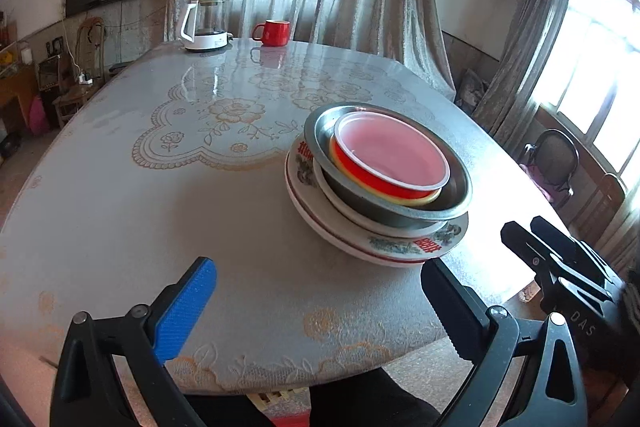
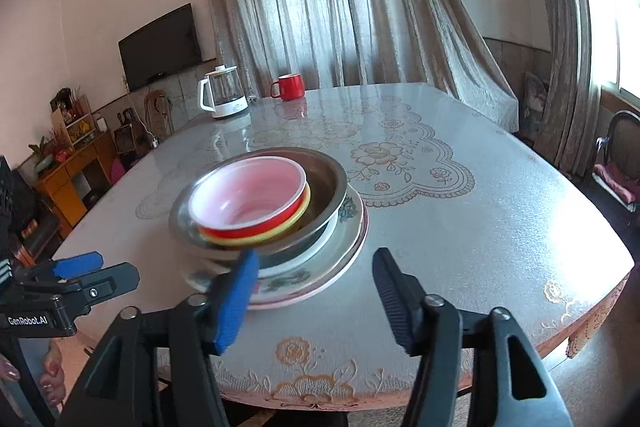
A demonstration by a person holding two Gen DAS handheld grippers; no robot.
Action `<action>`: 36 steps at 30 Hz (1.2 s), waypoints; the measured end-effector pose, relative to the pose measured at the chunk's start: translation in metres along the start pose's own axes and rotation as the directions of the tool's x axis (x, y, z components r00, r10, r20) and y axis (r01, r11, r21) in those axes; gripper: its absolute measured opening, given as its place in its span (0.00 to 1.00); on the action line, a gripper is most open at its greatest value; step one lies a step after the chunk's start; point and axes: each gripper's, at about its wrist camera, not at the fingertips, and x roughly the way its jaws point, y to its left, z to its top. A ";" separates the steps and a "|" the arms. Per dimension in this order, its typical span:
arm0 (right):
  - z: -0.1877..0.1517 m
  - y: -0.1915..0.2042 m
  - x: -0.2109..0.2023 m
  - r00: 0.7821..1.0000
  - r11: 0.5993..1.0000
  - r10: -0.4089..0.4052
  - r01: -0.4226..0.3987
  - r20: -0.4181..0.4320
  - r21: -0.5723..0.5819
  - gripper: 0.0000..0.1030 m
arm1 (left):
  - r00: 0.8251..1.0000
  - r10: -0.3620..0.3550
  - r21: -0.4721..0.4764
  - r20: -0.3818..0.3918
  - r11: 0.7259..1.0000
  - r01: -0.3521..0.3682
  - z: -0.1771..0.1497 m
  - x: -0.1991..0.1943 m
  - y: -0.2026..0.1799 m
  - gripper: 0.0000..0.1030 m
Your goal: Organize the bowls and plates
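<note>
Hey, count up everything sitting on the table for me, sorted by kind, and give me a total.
Plates, stacked at the bottom of the pile: 2
Bowls, nested on the plates, one white, one metal, one yellow, one red: 4
Mugs, red: 1
Kettles, white with a glass body: 1
Total: 8

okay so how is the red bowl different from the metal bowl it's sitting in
The red bowl is smaller and nests inside the wider metal bowl. The red bowl is red outside with a pale pink inside and a white rim; the metal bowl is dull grey all over. The red bowl sits off-centre, with a yellow rim showing beneath it; the metal bowl rests on patterned plates. Both are round, empty and upright in one stack.
</note>
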 end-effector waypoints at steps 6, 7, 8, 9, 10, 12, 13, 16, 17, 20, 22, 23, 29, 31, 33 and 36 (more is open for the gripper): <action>-0.018 0.012 -0.018 0.999 0.999 -0.039 0.040 0.023 -0.018 0.69 | 0.992 0.116 0.007 0.056 0.993 -0.117 -0.011 -0.019 0.001 1.00; -0.020 0.011 -0.020 0.999 0.999 -0.045 0.045 0.023 -0.014 0.70 | 0.987 0.144 0.008 0.066 0.989 -0.145 -0.011 -0.020 0.002 1.00; -0.020 0.011 -0.022 0.999 0.999 -0.050 0.050 0.023 -0.010 0.70 | 0.983 0.169 0.009 0.070 0.985 -0.170 -0.011 -0.022 0.002 1.00; -0.021 0.012 -0.025 0.998 0.999 -0.051 0.051 0.024 -0.003 0.70 | 0.979 0.187 0.010 0.075 0.982 -0.189 -0.012 -0.023 0.002 1.00; -0.022 0.011 -0.028 0.998 0.999 -0.053 0.053 0.027 0.006 0.70 | 0.975 0.205 0.010 0.081 0.978 -0.207 -0.012 -0.026 0.001 1.00; -0.022 0.010 -0.033 0.998 0.998 -0.051 0.050 0.033 0.024 0.70 | 0.967 0.238 0.021 0.095 0.970 -0.240 -0.015 -0.031 -0.002 1.00; -0.021 0.011 -0.036 0.998 0.998 -0.054 0.053 0.033 0.031 0.70 | 0.962 0.254 0.027 0.102 0.966 -0.258 -0.016 -0.032 -0.003 1.00; -0.022 0.011 -0.046 0.996 0.997 -0.062 0.058 0.061 0.056 0.70 | 0.945 0.300 0.041 0.130 0.951 -0.307 -0.017 -0.037 -0.008 1.00; -0.022 0.012 -0.049 0.995 0.997 -0.062 0.057 0.075 0.060 0.71 | 0.944 0.302 0.040 0.131 0.950 -0.310 -0.018 -0.037 -0.009 1.00; -0.025 0.017 -0.052 0.993 0.996 -0.086 0.082 0.084 0.047 0.71 | 0.949 0.292 0.037 0.122 0.954 -0.298 -0.018 -0.036 -0.007 1.00; -0.027 0.019 -0.050 0.994 0.996 -0.081 0.078 0.072 0.040 0.71 | 0.953 0.283 0.038 0.110 0.957 -0.288 -0.019 -0.035 -0.007 1.00; -0.028 0.019 -0.050 0.995 0.996 -0.077 0.075 0.063 0.042 0.71 | 0.954 0.280 0.039 0.106 0.957 -0.286 -0.020 -0.035 -0.008 1.00; -0.031 0.018 -0.043 0.996 0.996 -0.076 0.074 0.039 0.046 0.72 | 0.961 0.266 0.034 0.081 0.963 -0.269 -0.024 -0.031 -0.008 1.00; -0.032 0.018 -0.043 0.996 0.996 -0.080 0.079 0.038 0.046 0.72 | 0.961 0.265 0.028 0.076 0.963 -0.268 -0.024 -0.031 -0.007 1.00; -0.032 0.018 -0.043 0.996 0.996 -0.078 0.076 0.037 0.047 0.72 | 0.961 0.266 0.026 0.075 0.963 -0.269 -0.025 -0.031 -0.006 1.00; -0.033 0.019 -0.041 0.996 0.996 -0.080 0.078 0.026 0.046 0.72 | 0.961 0.266 0.028 0.074 0.963 -0.269 -0.026 -0.031 -0.007 1.00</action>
